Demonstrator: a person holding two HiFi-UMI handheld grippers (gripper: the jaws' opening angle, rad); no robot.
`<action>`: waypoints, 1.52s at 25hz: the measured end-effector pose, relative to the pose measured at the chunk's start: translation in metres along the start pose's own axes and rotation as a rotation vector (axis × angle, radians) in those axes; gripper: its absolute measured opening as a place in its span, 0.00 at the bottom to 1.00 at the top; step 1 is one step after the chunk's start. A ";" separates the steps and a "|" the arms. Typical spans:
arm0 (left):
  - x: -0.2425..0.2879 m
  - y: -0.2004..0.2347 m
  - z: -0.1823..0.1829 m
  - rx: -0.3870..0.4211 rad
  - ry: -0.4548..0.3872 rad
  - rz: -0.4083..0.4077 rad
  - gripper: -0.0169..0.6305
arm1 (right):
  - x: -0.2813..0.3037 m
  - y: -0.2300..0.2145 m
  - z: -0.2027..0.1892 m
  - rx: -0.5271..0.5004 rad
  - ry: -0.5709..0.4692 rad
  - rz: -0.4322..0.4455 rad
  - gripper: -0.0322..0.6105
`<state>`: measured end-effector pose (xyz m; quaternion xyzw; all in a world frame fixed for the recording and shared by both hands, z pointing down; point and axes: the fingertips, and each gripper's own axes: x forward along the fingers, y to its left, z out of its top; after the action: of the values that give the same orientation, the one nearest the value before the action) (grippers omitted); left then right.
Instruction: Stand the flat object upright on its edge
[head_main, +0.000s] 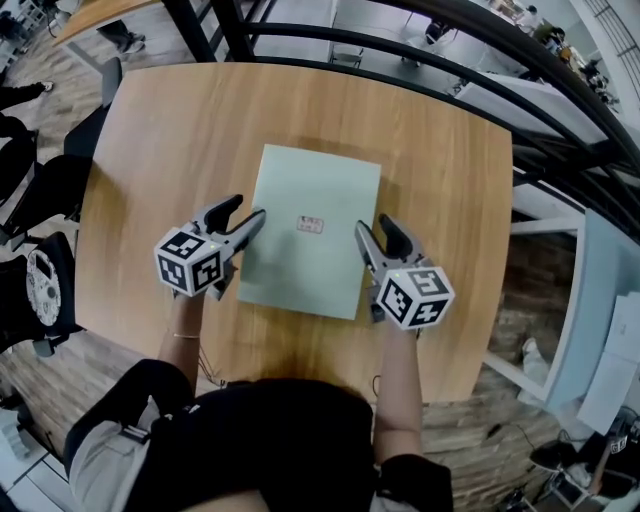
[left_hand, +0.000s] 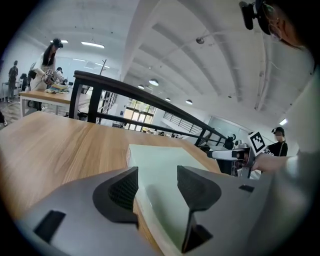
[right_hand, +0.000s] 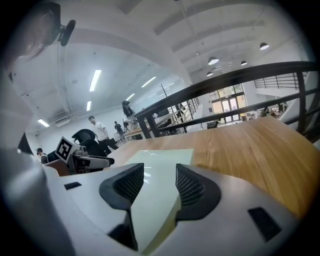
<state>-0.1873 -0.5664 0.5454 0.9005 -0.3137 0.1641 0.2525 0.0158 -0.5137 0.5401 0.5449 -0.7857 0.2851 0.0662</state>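
Note:
A pale green flat board (head_main: 310, 190) with a small label (head_main: 310, 225) lies flat on the wooden table (head_main: 170, 130). My left gripper (head_main: 248, 208) is at the board's left edge and stands open. In the left gripper view that edge of the board (left_hand: 165, 165) runs between the two dark pads (left_hand: 122, 190), with a gap on each side. My right gripper (head_main: 374, 224) is at the right edge, also open. In the right gripper view the board (right_hand: 155, 165) shows between the pads (right_hand: 192, 187), which do not press on it.
A black railing (head_main: 400, 55) runs past the table's far edge. A dark chair (head_main: 40, 190) stands left of the table. The person's body fills the near edge. People and desks (left_hand: 47, 75) are far in the background.

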 end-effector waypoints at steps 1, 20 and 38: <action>0.004 0.002 -0.001 -0.007 0.006 -0.001 0.38 | 0.004 -0.004 -0.002 0.002 0.009 -0.003 0.35; 0.050 0.019 -0.018 -0.124 0.108 -0.009 0.42 | 0.047 -0.039 -0.030 0.130 0.123 0.025 0.41; 0.024 0.000 0.003 -0.082 0.073 0.041 0.44 | 0.018 -0.013 0.000 0.142 0.033 0.035 0.39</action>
<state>-0.1689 -0.5800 0.5538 0.8761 -0.3292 0.1890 0.2972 0.0205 -0.5319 0.5529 0.5296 -0.7717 0.3502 0.0355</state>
